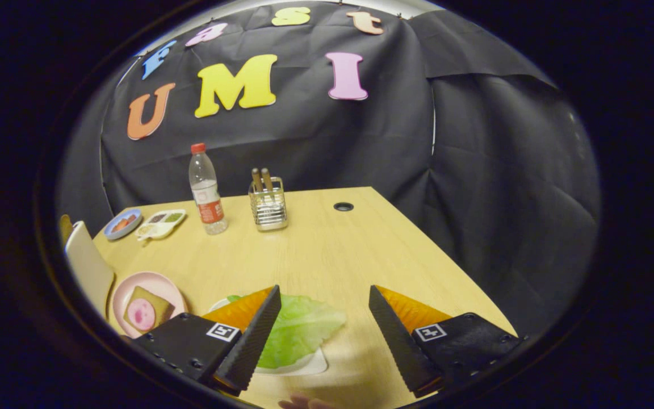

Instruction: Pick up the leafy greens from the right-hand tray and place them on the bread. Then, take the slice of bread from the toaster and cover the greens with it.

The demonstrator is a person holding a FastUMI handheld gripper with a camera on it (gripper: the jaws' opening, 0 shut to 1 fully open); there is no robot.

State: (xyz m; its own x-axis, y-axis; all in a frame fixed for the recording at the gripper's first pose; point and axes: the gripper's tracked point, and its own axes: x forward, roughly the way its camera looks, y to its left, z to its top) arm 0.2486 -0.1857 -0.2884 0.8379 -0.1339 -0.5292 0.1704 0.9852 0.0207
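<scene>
While apart, tool [322, 295] above greens [298, 329]

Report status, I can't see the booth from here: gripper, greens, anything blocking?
Gripper open, fingers apart over the leafy greens, nothing gripped. Greens lie on the white tray, nearer one finger. Bread on pink plate off to the side. Nothing in the way.

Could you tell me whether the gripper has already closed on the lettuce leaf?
No, the gripper is open, with the lettuce leaf lying on its white tray between the spread fingers.
</scene>
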